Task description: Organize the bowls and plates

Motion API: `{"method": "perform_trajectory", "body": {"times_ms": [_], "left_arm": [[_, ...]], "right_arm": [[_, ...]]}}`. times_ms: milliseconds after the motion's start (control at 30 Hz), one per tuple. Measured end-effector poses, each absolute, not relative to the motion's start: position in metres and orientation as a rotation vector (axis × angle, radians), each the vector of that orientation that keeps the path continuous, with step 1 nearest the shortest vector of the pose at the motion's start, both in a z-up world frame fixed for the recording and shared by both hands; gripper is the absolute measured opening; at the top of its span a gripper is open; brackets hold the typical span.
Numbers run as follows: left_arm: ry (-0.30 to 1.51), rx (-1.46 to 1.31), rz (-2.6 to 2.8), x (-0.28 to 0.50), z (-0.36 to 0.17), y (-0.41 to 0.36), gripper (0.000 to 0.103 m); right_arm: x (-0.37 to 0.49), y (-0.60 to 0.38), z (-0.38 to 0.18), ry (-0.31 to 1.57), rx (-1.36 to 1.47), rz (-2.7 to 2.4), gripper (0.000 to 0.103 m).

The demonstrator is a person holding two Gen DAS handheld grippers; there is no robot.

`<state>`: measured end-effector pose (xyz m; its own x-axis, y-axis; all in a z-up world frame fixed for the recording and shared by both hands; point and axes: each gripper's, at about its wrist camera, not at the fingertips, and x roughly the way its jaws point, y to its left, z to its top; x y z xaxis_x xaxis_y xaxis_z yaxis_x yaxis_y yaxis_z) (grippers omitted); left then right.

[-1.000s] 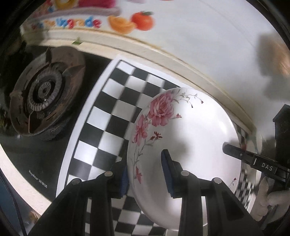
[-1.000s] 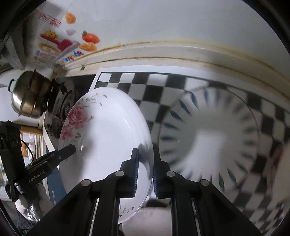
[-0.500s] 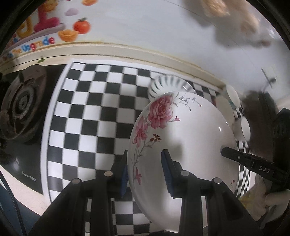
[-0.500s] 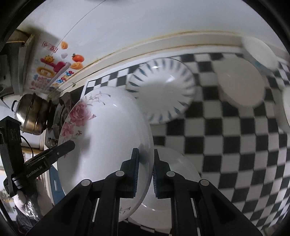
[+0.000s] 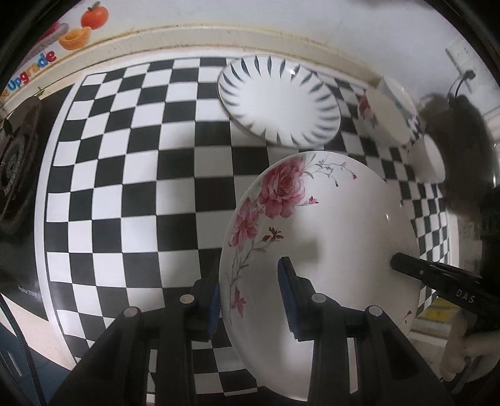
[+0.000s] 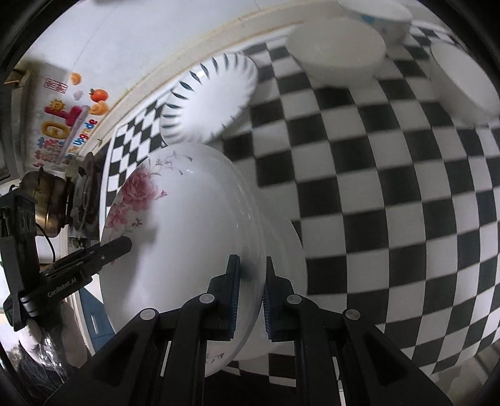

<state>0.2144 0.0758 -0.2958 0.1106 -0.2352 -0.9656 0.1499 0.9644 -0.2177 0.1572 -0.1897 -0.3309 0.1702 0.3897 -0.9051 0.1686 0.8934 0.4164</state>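
A white plate with pink roses (image 5: pixel 325 237) is held on edge above the checkered counter by both grippers. My left gripper (image 5: pixel 250 299) is shut on its left rim, one finger on each face. My right gripper (image 6: pixel 251 299) is shut on the opposite rim of the rose plate (image 6: pixel 181 243); its finger shows in the left wrist view (image 5: pixel 431 274). A white plate with blue dashes (image 5: pixel 278 100) lies flat near the back wall, also in the right wrist view (image 6: pixel 209 100). Another white plate (image 6: pixel 284 250) lies beneath the held one.
White bowls (image 6: pixel 337 53) (image 6: pixel 462 81) stand at the back right of the black-and-white checkered mat (image 5: pixel 131 175); one bowl has roses (image 5: pixel 387 112). A gas burner (image 5: pixel 15 168) and a metal pot (image 6: pixel 47 200) are at the left. The wall (image 5: pixel 281 18) runs behind.
Both grippers have carried the rose plate to the right and back from the burner. The blue-dashed plate and the bowls have come into fuller view.
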Motion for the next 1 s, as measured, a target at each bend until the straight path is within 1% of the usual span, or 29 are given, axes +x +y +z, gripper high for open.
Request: {"method": "perform_trajectory", "body": {"times_ms": [400,600,833,1000], "left_arm": [[1.502,0.023,-0.274,0.201,-0.328,0.06,0.031],[1.517,0.038,-0.274,0.201,-0.331,0.055,0.031],[1.533,0.046,-0.276,0.202,-0.335,0.05,0.035],[1.546,0.048,-0.27,0.202,-0.337,0.049,0.035]], "right_arm": [[0.141,-0.195,-0.362,1.437,0.477,0.149,0.015],[0.142,-0.197,-0.365,1.438,0.473,0.142,0.015],[0.143,-0.196,-0.365,1.435,0.465,0.149,0.014],[0.141,-0.196,-0.362,1.432,0.449,0.149,0.014]]}}
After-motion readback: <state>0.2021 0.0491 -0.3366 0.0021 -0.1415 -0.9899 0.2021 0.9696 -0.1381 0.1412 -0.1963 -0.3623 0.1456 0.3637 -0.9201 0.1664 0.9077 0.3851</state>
